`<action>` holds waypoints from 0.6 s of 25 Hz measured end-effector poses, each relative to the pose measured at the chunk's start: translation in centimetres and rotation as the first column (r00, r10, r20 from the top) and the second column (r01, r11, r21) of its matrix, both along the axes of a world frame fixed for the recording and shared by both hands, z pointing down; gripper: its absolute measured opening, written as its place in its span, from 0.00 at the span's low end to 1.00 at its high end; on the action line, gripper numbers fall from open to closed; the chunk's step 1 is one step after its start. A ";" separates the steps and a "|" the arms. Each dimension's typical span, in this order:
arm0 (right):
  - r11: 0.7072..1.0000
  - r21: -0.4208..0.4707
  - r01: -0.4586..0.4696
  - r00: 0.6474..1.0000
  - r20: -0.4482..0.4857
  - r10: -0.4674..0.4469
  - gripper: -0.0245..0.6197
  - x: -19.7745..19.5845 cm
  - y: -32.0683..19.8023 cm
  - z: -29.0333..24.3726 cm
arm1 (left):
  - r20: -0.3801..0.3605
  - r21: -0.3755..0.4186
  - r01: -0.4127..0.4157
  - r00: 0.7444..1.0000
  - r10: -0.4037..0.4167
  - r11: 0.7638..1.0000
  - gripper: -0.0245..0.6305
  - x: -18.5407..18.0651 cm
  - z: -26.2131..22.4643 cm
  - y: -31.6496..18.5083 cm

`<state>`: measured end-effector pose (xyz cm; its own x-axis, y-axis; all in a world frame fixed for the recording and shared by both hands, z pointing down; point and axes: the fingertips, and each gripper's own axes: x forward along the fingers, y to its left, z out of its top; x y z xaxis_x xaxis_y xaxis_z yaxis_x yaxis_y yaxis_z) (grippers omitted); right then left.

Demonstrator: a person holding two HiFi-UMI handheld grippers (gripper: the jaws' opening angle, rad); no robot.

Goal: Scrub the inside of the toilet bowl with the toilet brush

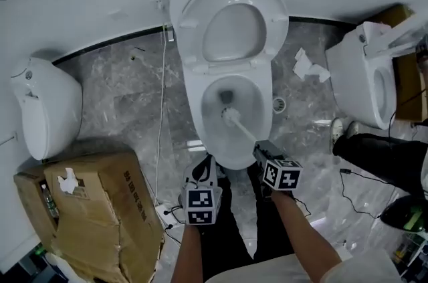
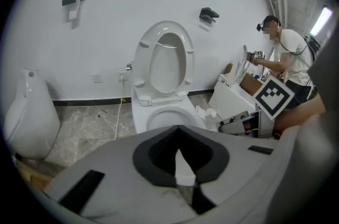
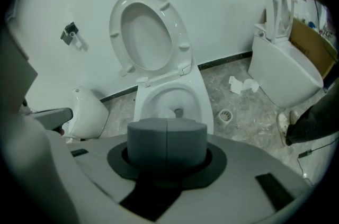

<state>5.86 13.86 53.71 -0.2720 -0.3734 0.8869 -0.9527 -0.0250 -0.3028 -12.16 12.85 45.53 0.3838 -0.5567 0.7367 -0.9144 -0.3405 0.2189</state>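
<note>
Grey marble-look floor [image 1: 127,108] and a white wall, with the toilet [image 1: 192,101] dead centre in the head view, its seat [image 1: 190,21] tipped up against the wall. Bottom left there's a beat-up cardboard box [image 1: 100,208]. A second toilet [image 1: 361,81] sits off to the right and a white urinal-type fixture [image 1: 40,108] to the left.

The right gripper [image 1: 259,149] is down at the front rim, tilted into the bowl and clamped on the handle of the toilet brush [image 1: 239,124]. The white brush head is inside the bowl, just by the drain hole at the bottom. In the right gripper view the pads are pressed together, and the brush head peeks out past them.

The left gripper [image 1: 204,171] hangs just beside it at the near edge of the toilet – jaws drawn together, nothing in them.

Small stuff: crumpled paper scraps [image 1: 309,66] lie between the two toilets, and a little round floor drain [image 1: 279,103] sits right next to the bowl.
</note>
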 end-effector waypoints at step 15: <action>0.980 0.194 0.047 0.999 0.015 -0.051 0.30 -0.9 5.6 -15.9 | 0.004 0.004 0.077 0.997 -0.077 0.997 0.08 1.7 -11.7 5.2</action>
